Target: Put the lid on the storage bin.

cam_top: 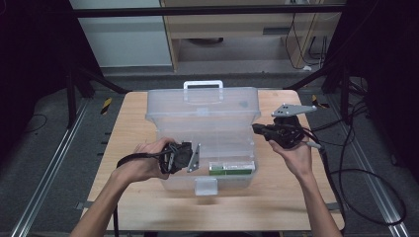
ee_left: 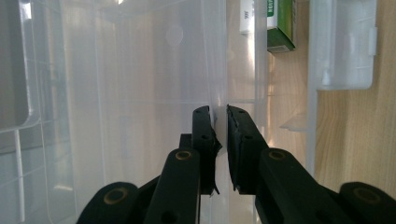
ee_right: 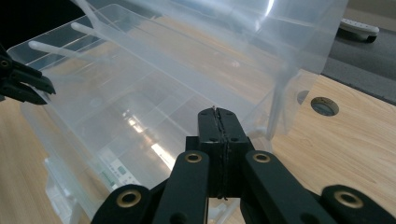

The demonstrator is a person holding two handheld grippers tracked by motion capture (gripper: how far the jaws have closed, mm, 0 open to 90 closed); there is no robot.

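Two grippers at an open clear plastic box on a wooden table.

The box (cam_top: 202, 128) sits mid-table, lid raised at the far side, with a green and white carton (cam_top: 231, 168) inside near its front right corner. The left gripper (ee_left: 220, 122) pinches the box's thin left wall, jaws narrow with the wall between them. The right gripper (ee_right: 218, 116) is at the box's right edge, jaws pressed fully together with nothing visibly between them.

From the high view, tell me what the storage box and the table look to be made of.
Storage box: apparently clear, slightly frosted plastic; the table and a green-and-white carton inside show through its walls, with moulded handle and latch. Table: pale wood or wood-look board, matte, with visible grain.
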